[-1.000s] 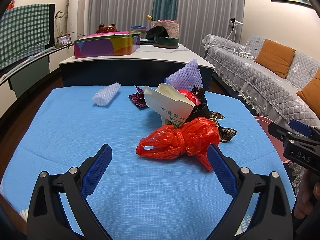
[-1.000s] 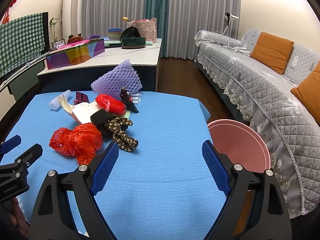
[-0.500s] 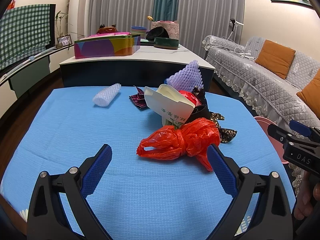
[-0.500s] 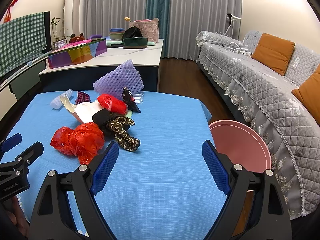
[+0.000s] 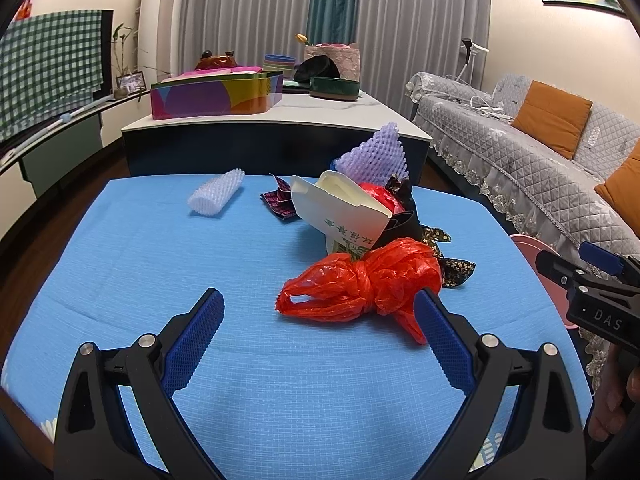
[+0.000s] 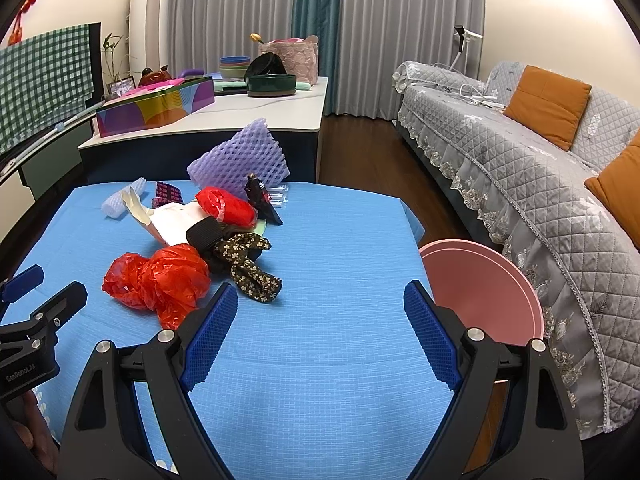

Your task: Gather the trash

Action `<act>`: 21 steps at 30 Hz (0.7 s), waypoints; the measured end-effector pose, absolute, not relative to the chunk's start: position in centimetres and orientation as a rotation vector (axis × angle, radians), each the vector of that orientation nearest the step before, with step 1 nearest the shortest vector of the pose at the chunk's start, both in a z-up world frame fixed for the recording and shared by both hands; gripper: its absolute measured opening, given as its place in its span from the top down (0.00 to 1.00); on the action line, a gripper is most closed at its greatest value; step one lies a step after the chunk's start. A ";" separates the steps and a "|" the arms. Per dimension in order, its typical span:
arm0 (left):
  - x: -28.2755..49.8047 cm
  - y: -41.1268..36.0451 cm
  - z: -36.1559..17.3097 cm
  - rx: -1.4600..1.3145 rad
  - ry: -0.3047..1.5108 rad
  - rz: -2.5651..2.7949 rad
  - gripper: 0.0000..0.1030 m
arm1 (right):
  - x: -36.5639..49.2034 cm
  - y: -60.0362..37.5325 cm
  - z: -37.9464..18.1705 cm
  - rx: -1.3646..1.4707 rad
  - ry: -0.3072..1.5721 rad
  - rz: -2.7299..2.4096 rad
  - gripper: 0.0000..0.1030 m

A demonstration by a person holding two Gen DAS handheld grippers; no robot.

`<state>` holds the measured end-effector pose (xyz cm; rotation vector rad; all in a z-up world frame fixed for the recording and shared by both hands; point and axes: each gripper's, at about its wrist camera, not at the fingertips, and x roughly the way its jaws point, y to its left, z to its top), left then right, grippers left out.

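Note:
A pile of trash lies on the blue table (image 5: 160,264): a knotted red plastic bag (image 5: 360,280) (image 6: 156,276), a white paper carton (image 5: 340,212), a flowered black cloth (image 6: 248,264), a purple foam net (image 6: 240,158), a white foam net (image 5: 216,194) and a dark wrapper (image 5: 280,204). My left gripper (image 5: 318,334) is open and empty, just short of the red bag. My right gripper (image 6: 318,330) is open and empty over bare cloth, right of the pile. A pink bin (image 6: 484,280) stands at the table's right edge.
A white counter (image 5: 280,116) behind the table holds a coloured box (image 5: 216,94) and bowls. A grey sofa (image 6: 540,168) with orange cushions runs along the right. Wooden floor lies between table and sofa.
Both grippers have edged slightly forward toward the pile. Nothing was taken hold of.

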<state>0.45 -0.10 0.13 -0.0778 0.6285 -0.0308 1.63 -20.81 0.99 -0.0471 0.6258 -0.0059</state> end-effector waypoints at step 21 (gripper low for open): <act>5.0 0.8 -1.0 -0.165 0.670 0.015 0.17 | 6.4 -21.0 -0.7 0.080 0.698 0.142 0.46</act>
